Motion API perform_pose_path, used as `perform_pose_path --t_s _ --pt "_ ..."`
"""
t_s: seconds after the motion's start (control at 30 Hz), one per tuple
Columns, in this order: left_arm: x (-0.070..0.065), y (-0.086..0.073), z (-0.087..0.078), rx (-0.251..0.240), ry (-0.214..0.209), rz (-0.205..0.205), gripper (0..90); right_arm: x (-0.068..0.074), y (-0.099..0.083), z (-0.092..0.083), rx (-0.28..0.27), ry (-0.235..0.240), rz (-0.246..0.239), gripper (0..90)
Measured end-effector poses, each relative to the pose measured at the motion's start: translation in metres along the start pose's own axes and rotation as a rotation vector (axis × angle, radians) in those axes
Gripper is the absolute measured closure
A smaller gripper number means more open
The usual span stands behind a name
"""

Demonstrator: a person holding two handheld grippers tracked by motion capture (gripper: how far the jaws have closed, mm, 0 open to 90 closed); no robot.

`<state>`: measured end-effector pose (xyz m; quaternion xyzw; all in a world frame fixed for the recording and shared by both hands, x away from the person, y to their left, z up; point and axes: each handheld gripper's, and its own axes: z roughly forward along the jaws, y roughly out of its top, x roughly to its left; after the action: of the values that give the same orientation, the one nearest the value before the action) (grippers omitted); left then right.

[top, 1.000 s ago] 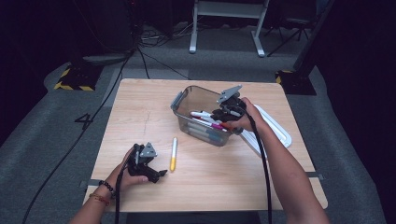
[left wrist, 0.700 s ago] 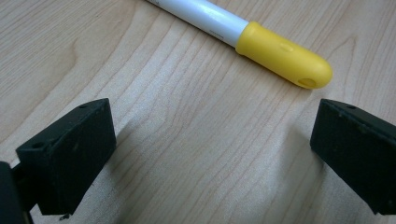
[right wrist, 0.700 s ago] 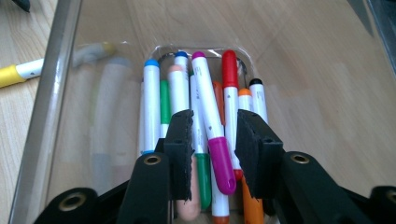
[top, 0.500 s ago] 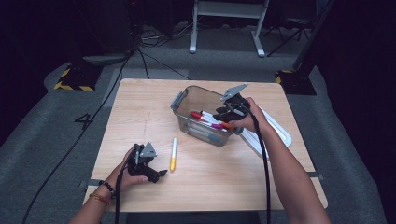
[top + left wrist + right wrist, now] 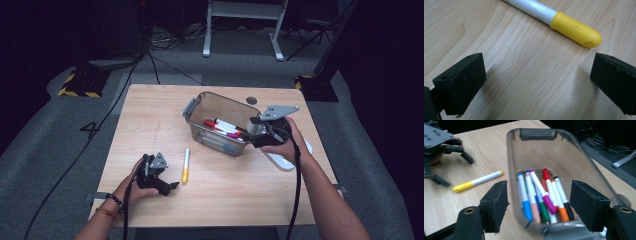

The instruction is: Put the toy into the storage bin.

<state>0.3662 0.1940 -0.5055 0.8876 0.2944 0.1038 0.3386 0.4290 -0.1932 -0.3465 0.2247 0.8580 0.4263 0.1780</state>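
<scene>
Right tongs (image 5: 539,205) have just been opening, nothing between them, at the near end of the clear bin (image 5: 192,107). Left tongs (image 5: 536,77) gape just short of the yellow marker (image 5: 185,164), which lies on the table (image 5: 150,110) left of the bin. Best to straddle its yellow cap squarely before squeezing.

Wooden surface (image 5: 150,115) is sitting on grey carpet, a round cable hole (image 5: 251,100) showing near its far edge. A flat white lid (image 5: 280,161) is lying by the right edge. A white "4" (image 5: 91,129) is marking the floor to the left. A black-and-yellow hazard-striped block (image 5: 80,85) is resting far left, cables (image 5: 155,42) are trailing behind, white frame legs (image 5: 240,22) are standing at back.
</scene>
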Motion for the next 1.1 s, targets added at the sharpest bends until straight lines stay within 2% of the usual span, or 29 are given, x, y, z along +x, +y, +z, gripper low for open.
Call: perform_pose_path --t_s 0.3,0.4,0.5,0.53,0.6,0.7,0.83,0.93,1.1 --pt "0.000 0.000 0.000 -0.001 0.001 -0.002 0.6 0.036 -0.028 -0.027 -0.064 0.015 -0.016 29.5" --pt "-0.001 -0.001 -0.001 -0.001 0.002 -0.003 0.6 0.047 -0.037 -0.032 -0.072 0.019 -0.027 29.3" --pt "0.000 -0.001 -0.001 -0.001 0.000 0.000 0.6 0.054 -0.044 -0.034 -0.090 0.028 -0.011 29.5" --pt "0.000 -0.001 -0.001 0.000 -0.001 0.000 0.6 0.062 -0.051 -0.033 -0.087 0.017 -0.028 29.7" --pt "0.000 -0.002 -0.001 -0.002 -0.006 0.004 0.5 0.067 -0.057 -0.030 -0.081 0.021 -0.033 29.8" --pt "0.000 -0.003 -0.002 -0.001 -0.014 0.013 0.5 0.072 -0.063 -0.018 -0.075 0.041 -0.020 29.7" --pt "0.001 -0.004 -0.003 -0.001 -0.019 0.020 0.5 0.079 -0.071 0.006 -0.034 0.043 -0.019 29.2" --pt "0.001 -0.005 -0.004 -0.003 -0.025 0.027 0.5 0.083 -0.074 0.030 -0.028 0.069 0.010 28.5" --pt "0.001 -0.006 -0.005 -0.002 -0.026 0.027 0.5 0.092 -0.073 0.065 0.006 0.106 0.010 28.3"
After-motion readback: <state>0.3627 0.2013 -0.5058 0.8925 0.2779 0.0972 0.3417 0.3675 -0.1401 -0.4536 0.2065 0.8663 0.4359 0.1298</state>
